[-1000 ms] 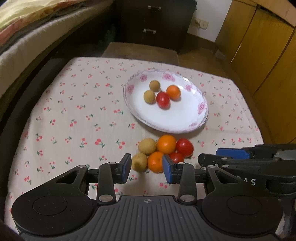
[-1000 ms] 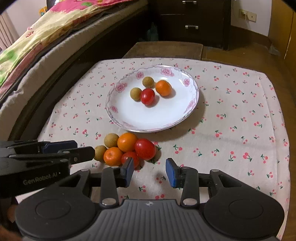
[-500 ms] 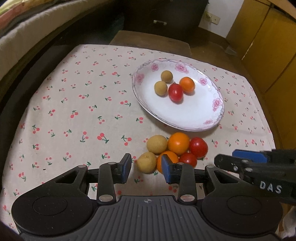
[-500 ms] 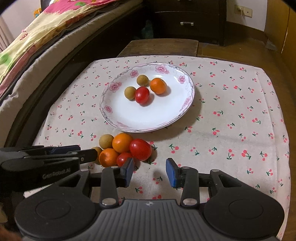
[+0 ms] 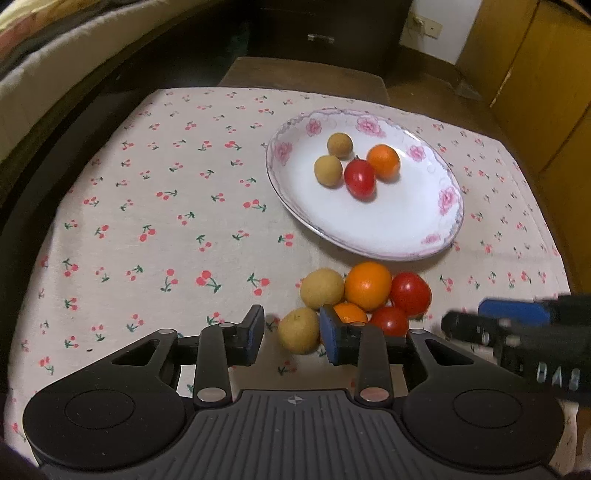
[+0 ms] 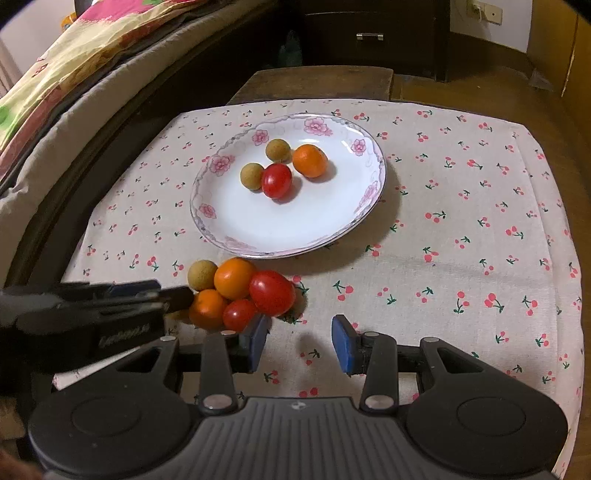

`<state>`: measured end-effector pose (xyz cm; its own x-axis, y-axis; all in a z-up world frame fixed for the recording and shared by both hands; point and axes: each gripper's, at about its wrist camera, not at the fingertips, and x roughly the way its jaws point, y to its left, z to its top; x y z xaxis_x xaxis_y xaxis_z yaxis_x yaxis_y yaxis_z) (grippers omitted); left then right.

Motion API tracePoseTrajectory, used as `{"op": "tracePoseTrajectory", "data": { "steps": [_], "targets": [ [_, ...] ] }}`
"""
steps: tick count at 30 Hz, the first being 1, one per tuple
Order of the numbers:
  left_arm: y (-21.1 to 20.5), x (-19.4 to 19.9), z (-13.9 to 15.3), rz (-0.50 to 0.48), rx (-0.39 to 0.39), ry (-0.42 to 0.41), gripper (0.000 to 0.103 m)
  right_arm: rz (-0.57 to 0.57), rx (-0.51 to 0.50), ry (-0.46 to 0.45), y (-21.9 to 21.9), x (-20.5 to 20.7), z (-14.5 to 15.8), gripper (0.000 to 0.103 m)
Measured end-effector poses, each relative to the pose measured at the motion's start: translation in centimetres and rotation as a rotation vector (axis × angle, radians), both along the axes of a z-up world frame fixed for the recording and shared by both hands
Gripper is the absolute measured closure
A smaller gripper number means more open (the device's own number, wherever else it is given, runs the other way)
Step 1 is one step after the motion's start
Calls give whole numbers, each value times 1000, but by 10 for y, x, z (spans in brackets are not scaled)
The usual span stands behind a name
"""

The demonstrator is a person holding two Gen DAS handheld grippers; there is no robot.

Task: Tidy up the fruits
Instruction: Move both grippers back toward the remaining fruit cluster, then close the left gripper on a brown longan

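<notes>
A white floral plate (image 5: 402,229) (image 6: 295,229) holds two tan longans, a red tomato and an orange. In front of it a cluster lies on the cloth: two longans, two oranges, two tomatoes. My left gripper (image 5: 291,338) is open, its jaws on either side of the near longan (image 5: 298,335), not closed on it. My right gripper (image 6: 301,341) is open and empty, just right of the cluster, near the small tomato (image 6: 239,314). The big tomato (image 6: 272,292) and upper orange (image 6: 233,277) sit behind it.
The table carries a cherry-print cloth (image 5: 155,206). A bed (image 6: 55,81) runs along the left. A dark dresser (image 6: 373,33) and a wooden stool (image 6: 314,85) stand behind the table. Wooden cabinets (image 5: 535,74) are at the right.
The left gripper has moved forward and right, so the near longan now lies between its jaws. The right gripper has edged closer to the cluster. No fruit has moved.
</notes>
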<state>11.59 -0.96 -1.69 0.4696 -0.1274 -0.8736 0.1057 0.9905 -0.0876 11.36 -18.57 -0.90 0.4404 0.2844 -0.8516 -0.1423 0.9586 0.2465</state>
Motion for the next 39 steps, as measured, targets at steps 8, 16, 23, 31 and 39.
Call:
{"op": "tracePoseTrajectory", "data": {
  "steps": [8,16,23,31,39],
  "targets": [
    [5,-6,3,-6,-3,20,60,-5,6,6,-1,0,1,63],
    [19,-4,8,43,-4,22,59,-22,16,16,-8,0,1,63],
    [16,-2,12,43,-48,9,60,-14,24,17,-4,1,1,62],
    [21,11,-7,98,-43,56,59,-8,19,22,-2,3,0,62],
    [19,19,-12,112,-57,44,61,-4,26,21,0,5,0,62]
  ]
}}
